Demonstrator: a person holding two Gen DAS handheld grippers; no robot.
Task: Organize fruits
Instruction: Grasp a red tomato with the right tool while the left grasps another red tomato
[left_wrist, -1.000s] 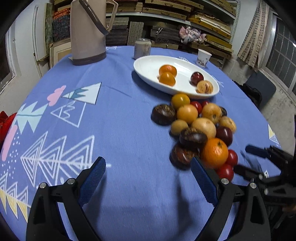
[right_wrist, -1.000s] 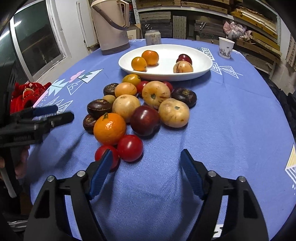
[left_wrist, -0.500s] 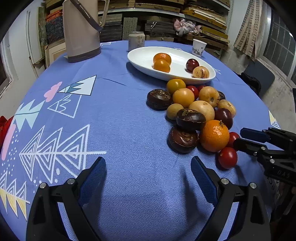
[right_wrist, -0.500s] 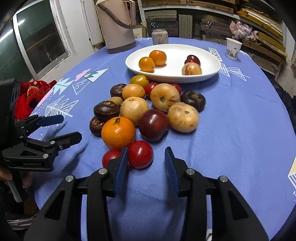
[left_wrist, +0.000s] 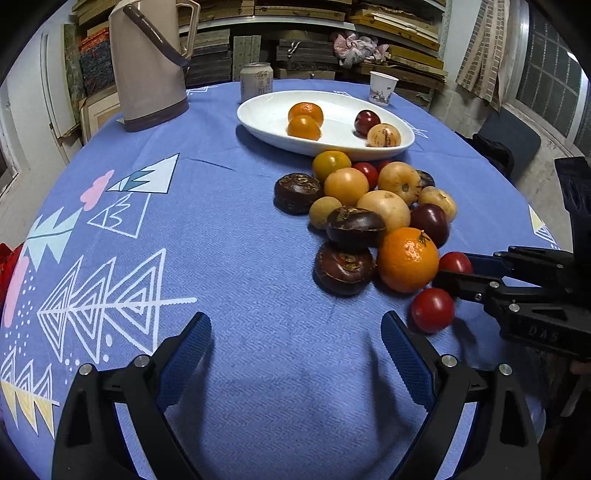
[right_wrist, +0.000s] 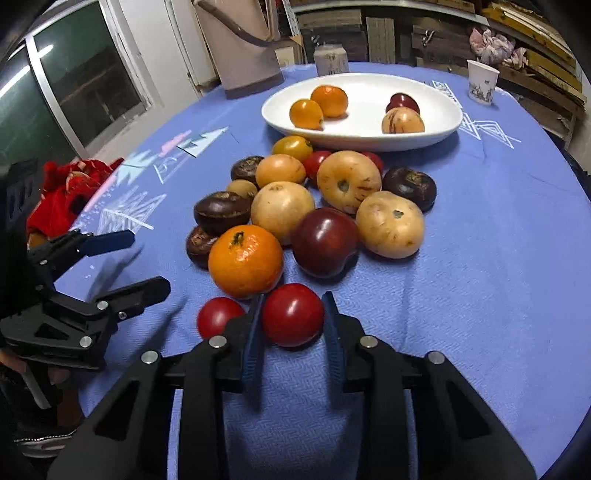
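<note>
Right wrist view shows the right gripper (right_wrist: 293, 317), jaws just closing onto the red tomato (right_wrist: 293, 314) at the pile's near edge on the counter (right_wrist: 480, 258), so lift straight up, clearing the orange (right_wrist: 245, 260), while the left gripper (left_wrist: 295, 349) hangs wide, empty.

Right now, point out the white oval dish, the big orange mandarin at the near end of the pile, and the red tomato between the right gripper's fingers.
White oval dish (right_wrist: 448, 127): right wrist view, bare right rim.
Big orange mandarin (right_wrist: 245, 262): right wrist view, front skin.
Red tomato (right_wrist: 292, 314): right wrist view, glossy top.
</note>
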